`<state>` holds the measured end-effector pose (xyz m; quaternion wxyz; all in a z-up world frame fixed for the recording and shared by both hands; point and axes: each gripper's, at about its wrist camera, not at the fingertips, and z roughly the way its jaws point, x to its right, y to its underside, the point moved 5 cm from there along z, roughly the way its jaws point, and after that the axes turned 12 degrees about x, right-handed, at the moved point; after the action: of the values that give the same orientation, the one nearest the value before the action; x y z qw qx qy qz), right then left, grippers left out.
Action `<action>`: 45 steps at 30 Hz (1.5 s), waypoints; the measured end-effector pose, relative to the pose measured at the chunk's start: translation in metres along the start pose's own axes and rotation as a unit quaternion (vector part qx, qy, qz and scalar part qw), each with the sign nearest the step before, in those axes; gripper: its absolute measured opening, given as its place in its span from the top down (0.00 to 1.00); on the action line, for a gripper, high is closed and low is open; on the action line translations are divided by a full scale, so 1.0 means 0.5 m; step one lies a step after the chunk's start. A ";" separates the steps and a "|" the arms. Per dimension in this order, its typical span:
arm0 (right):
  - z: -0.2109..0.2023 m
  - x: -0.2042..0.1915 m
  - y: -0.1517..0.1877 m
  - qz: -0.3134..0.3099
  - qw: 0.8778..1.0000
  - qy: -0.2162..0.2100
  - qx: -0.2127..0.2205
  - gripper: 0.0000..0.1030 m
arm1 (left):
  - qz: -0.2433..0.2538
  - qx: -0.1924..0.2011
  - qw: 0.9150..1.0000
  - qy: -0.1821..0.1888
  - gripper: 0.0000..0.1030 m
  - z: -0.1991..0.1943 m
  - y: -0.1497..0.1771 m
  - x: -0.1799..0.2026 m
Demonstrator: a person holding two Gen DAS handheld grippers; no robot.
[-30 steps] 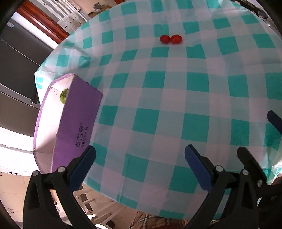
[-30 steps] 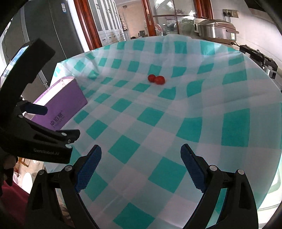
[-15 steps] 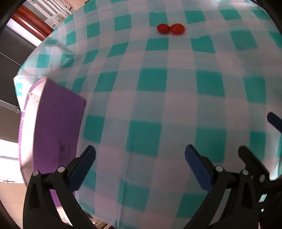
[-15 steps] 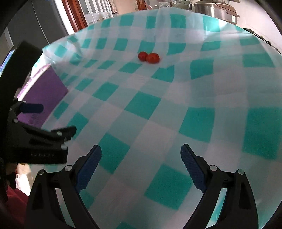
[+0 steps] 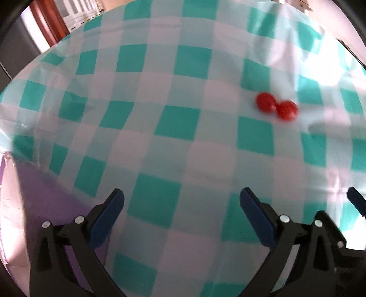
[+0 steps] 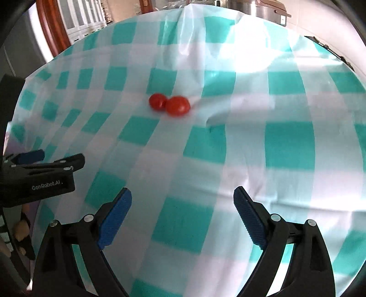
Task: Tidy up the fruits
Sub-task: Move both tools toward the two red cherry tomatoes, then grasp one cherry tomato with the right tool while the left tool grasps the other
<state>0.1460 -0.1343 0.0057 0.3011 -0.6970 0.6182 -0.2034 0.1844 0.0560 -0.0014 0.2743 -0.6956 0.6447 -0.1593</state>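
Two small red tomatoes (image 5: 265, 101) (image 5: 287, 110) lie touching each other on the teal-and-white checked tablecloth (image 5: 178, 123). In the right wrist view the same pair (image 6: 157, 101) (image 6: 178, 105) sits ahead and left of centre. My left gripper (image 5: 181, 201) is open and empty over the cloth, with the tomatoes ahead to its right. My right gripper (image 6: 183, 198) is wide, its jaws closing slightly with nothing between them, short of the tomatoes. The left gripper's black body (image 6: 45, 169) shows at the left edge of the right wrist view.
A purple box (image 5: 45, 201) lies at the lower left, partly behind the left finger. A fold in the cloth (image 6: 215, 118) rises just right of the tomatoes. A metal cooker (image 6: 263, 9) and a wooden door frame (image 6: 52, 27) stand beyond the table's far edge.
Both grippers have come forward and lower over the cloth, so the tomatoes look larger and nearer. In the left view the tomatoes shifted right and the purple box slid to the lower-left corner.
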 end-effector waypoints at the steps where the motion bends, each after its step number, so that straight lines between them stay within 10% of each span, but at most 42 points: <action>1: 0.012 0.002 -0.010 0.003 1.000 0.003 -0.003 0.22 | -0.005 0.002 1.000 -0.002 0.02 0.012 -0.005 -0.003; 29: 0.269 -0.059 -0.173 -0.116 0.992 -0.041 0.005 0.60 | 0.052 0.054 0.997 0.032 0.07 0.043 0.004 -0.008; 45: 0.076 0.033 -0.091 0.013 0.999 0.012 0.027 0.62 | 0.024 0.069 0.987 0.146 0.13 0.151 -0.153 0.157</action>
<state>0.2070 -0.1416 0.0065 0.3154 -0.6776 0.6253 -0.2245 0.2990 -0.0065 -0.0269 0.2282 -0.6284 0.6818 -0.2970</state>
